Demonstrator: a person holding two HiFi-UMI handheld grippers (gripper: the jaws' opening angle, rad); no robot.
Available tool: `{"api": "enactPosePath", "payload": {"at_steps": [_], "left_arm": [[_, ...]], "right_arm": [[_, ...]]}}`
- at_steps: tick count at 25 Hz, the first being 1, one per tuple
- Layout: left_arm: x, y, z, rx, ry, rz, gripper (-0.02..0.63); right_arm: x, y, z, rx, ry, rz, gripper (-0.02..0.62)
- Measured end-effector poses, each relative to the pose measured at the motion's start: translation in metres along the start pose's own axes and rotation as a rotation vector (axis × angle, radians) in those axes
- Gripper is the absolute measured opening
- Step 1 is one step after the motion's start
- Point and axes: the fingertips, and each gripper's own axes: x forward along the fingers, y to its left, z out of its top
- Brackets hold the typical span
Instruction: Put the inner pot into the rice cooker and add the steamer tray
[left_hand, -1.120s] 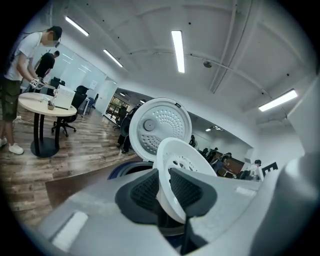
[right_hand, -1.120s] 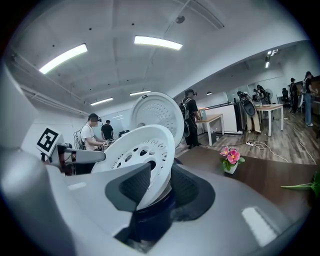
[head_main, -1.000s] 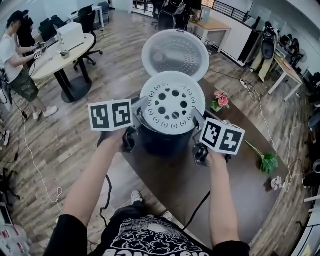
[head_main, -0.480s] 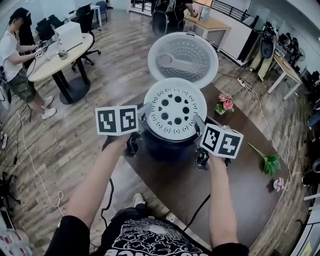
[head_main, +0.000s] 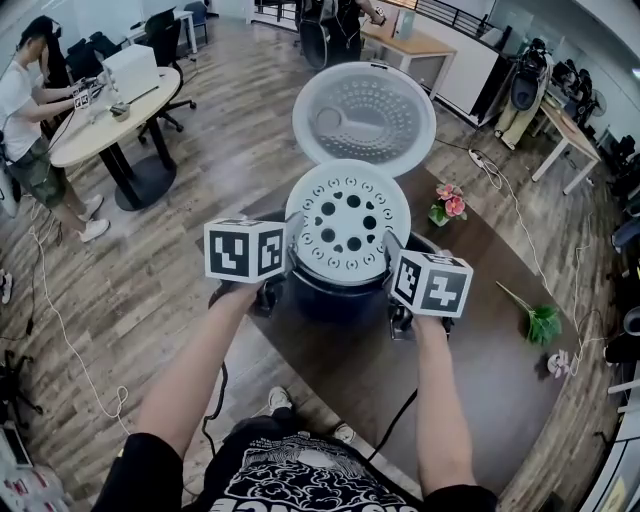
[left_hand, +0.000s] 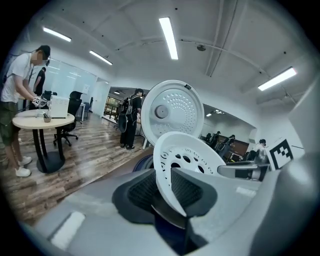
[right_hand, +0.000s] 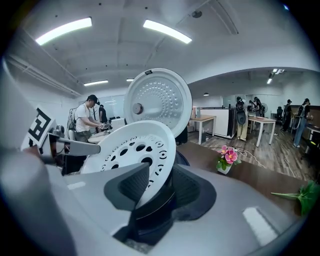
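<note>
A person at the worktop (head_main: 470, 370) holds the perforated white steamer tray (head_main: 347, 222) over the mouth of the dark rice cooker (head_main: 335, 298), whose lid (head_main: 365, 110) stands thrown back so the opening is clear. The left hand-held gripper (head_main: 285, 258) is nearly closed, pinching the tray's near-left rim. The right hand-held gripper (head_main: 392, 255) has the opposite rim between its jaws, which have just been opening a little, though its pads appear to be on the rim. Gripping at two opposite edges seems meant to keep the wide, light tray level and centred as it seats. A dark rim (right_hand: 155, 200) lies directly under the tray, between the jaws (inner pot or the cooker's own mouth, one cannot tell), so the pot is probably already inside. A small pink flower (head_main: 445, 200) sits well clear, beside the cooker.
</note>
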Motion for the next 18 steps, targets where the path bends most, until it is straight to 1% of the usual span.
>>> {"api": "enactPosePath", "payload": {"at_steps": [4, 9, 15, 18], "left_arm": [[0.004, 0.001, -0.006, 0.025, 0.02, 0.016, 0.095], [0.007, 0.002, -0.009, 0.067, 0.032, 0.036, 0.105], [0.011, 0.003, -0.015, 0.113, 0.049, 0.069, 0.119], [0.013, 0.004, -0.017, 0.149, 0.057, 0.092, 0.126]], "right_arm": [[0.002, -0.003, -0.005, -0.056, 0.023, -0.044, 0.158], [0.004, -0.003, -0.006, -0.063, 0.023, -0.038, 0.163], [0.005, -0.004, -0.01, -0.066, 0.031, -0.052, 0.164], [0.005, -0.006, -0.01, -0.068, 0.03, -0.055, 0.166]]}}
